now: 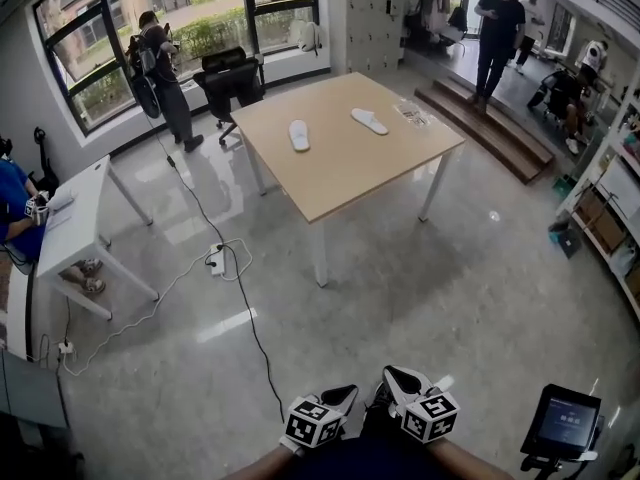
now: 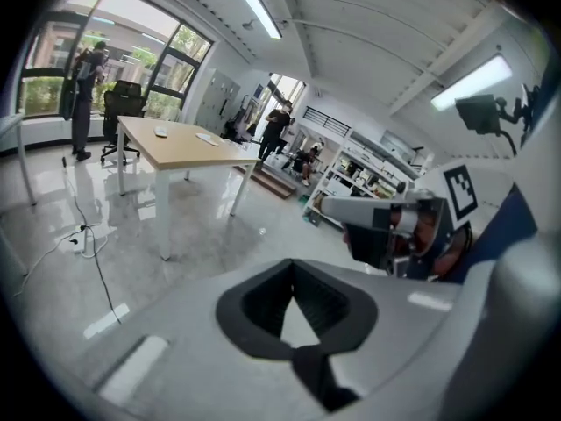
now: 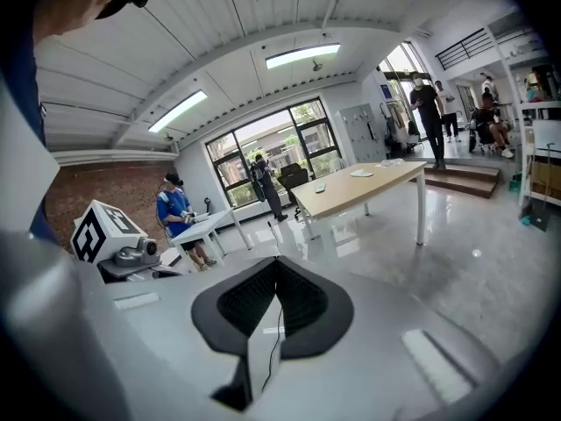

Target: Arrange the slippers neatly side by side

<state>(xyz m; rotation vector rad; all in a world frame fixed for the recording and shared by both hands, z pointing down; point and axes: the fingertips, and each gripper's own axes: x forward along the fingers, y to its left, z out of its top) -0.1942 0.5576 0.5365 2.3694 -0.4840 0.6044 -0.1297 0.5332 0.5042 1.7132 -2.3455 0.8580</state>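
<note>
While the slippers [image 1: 299,135] lay apart on the worktop [image 1: 350,173] far ahead, the left gripper [image 1: 341,397] and right gripper [image 1: 401,379] were closed, empty; nothing arranged yet.

Nothing legible is showing in any view. The left cube [image 1: 312,423] on the left gripper [image 1: 343,398] and the right cube [image 1: 430,417] on the right gripper [image 1: 402,378] are showing only black-and-white square markers. The screen [image 1: 566,420] at the head view's lower right is displaying lines too small to read.
</note>
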